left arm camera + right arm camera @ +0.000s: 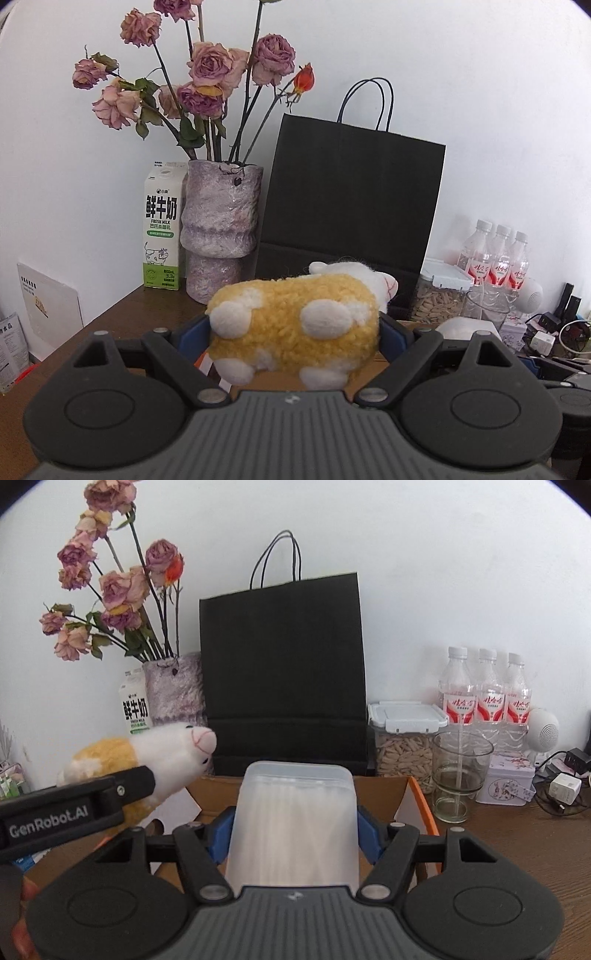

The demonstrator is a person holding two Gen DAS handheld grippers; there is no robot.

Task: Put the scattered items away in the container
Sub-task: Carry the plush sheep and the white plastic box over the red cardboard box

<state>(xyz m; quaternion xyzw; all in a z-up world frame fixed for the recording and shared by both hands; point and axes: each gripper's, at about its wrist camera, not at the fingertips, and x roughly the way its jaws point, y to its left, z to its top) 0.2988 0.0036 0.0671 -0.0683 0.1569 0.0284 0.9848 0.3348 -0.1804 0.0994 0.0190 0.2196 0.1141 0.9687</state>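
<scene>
Our left gripper [295,328] clamps a yellow-and-white plush cow [295,325] between its blue pads. Our right gripper [293,834] grips a frosted plastic box of cotton swabs [295,823]. Both hang over the open cardboard box [417,797] near the table's [517,849] back edge, before a black paper bag [284,664].
</scene>
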